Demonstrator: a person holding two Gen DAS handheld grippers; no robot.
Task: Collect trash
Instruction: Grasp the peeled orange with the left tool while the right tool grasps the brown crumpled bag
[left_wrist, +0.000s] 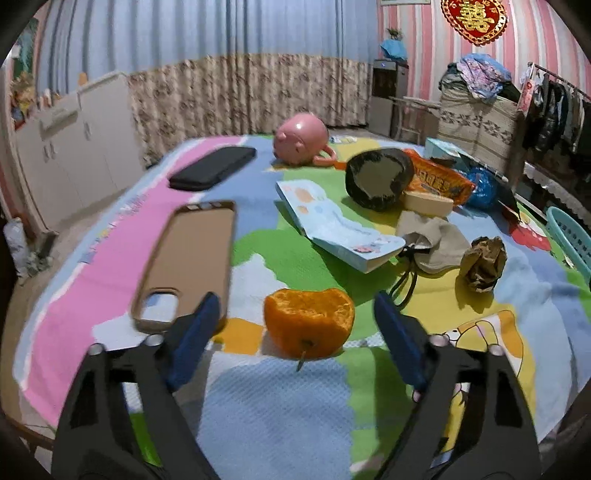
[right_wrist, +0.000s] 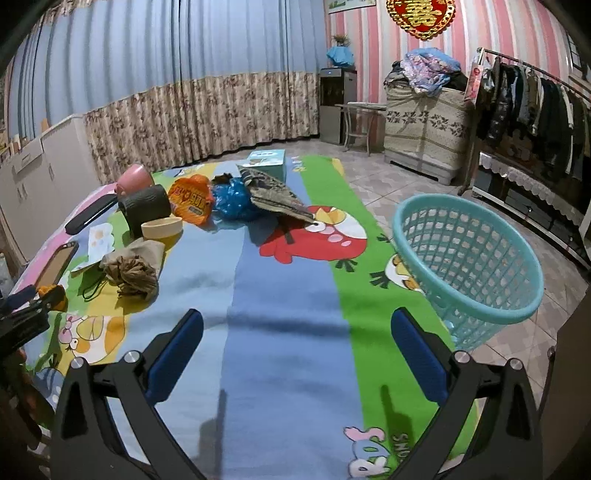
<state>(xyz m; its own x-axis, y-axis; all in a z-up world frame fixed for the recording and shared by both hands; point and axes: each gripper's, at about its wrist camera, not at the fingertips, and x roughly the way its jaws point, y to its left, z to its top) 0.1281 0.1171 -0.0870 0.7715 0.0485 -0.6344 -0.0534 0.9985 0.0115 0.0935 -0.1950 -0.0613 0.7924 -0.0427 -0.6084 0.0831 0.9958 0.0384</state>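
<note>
Orange peel half (left_wrist: 308, 322), hollow and stemmed, lies on the colourful table cloth (left_wrist: 280, 413) just ahead, between the open jaws of the left hand-held gripper (left_wrist: 291, 328), untouched. Right hand-held gripper (right_wrist: 297, 354), jaws apart and empty, faces the turquoise plastic basket (right_wrist: 466, 263), far from the peel.

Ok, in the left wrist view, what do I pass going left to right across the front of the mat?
Brown phone case → orange peel between the left gripper fingers → crumpled brown paper → teal basket at the right edge.
</note>
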